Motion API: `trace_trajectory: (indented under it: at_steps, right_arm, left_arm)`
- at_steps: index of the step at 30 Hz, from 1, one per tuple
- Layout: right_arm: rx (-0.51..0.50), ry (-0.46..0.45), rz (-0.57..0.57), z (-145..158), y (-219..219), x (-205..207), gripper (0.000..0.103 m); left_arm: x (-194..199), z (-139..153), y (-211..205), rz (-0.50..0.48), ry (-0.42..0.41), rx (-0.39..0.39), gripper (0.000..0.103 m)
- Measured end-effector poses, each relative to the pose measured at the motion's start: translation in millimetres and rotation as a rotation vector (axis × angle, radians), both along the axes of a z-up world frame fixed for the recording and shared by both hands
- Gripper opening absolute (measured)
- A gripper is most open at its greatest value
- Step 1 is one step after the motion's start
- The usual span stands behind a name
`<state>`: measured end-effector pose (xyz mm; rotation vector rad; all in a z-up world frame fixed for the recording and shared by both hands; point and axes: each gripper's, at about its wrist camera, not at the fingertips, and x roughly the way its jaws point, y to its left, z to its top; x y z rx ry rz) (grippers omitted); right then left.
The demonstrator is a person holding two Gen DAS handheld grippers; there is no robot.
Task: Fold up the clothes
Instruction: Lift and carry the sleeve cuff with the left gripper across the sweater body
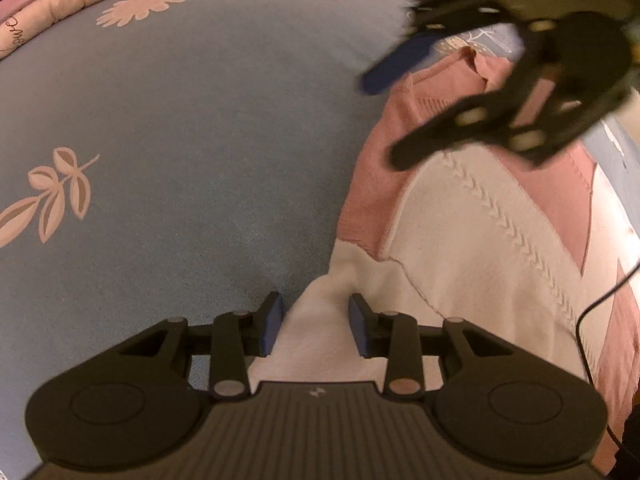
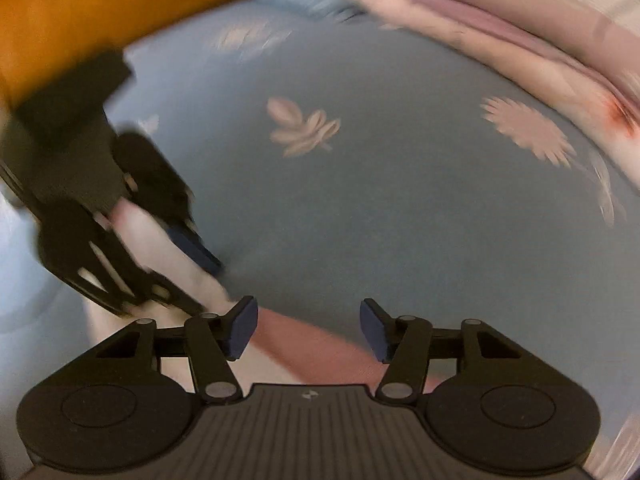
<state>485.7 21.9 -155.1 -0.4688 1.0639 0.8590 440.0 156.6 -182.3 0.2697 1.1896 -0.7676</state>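
sweater point(image 1: 480, 240), pink and cream knit, lay spread on a grey-blue bedsheet point(image 1: 220, 120) printed with pale flowers and leaves, toward the right side of the bed as the left wrist view showed it — a cream panel with a raised chevron stitch ran across it, pink sections showing beside and beyond that panel

the left gripper point(image 1: 316, 322) sat low over the sweater's near cream corner, its blue-padded fingers point(image 1: 272, 326) parted with a peak of cream fabric standing between them; the pads did not look pressed against the cloth, so the jaws read as open around it rather than clamped

the right gripper point(image 2: 308, 330) hovered with its jaws wide apart, nothing between them; a pink band of the sweater point(image 2: 320, 352) lay just beneath and behind its fingertips. in the left wrist view the same gripper point(image 1: 388, 120) hung blurred above the pink far part of the garment, fingers spread

in the right wrist view the left gripper point(image 2: 200, 276) appeared at the left, blurred, with cream fabric between its fingers

a folded pink and cream quilt point(image 1: 48, 4) lay bunched along the bed's far edge, and an orange surface point(image 2: 80, 12) showed past the bed's far left corner in the right wrist view — a thin black cable point(image 1: 592, 312) trailed over the sweater near the right edge
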Motion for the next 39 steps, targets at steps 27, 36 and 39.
trace_trajectory:
  at_steps: [27,36,39]
  right_arm:
    - [0.100,-0.002,-0.413,4.7,-52.0,-47.8,0.061]
    - [0.437,0.246,-0.821,-41.2,-128.5,-71.5,0.060]
    - [0.511,0.255,-0.931,-47.7,-146.5,-69.6,0.059]
  left_arm:
    - [-19.5,30.5,-12.1,0.219,-0.143,-0.250,0.013]
    - [-7.9,-8.2,-8.6,0.252,-0.079,-0.217,0.010]
    - [-7.0,2.5,-24.1,0.217,-0.095,-0.250,0.010]
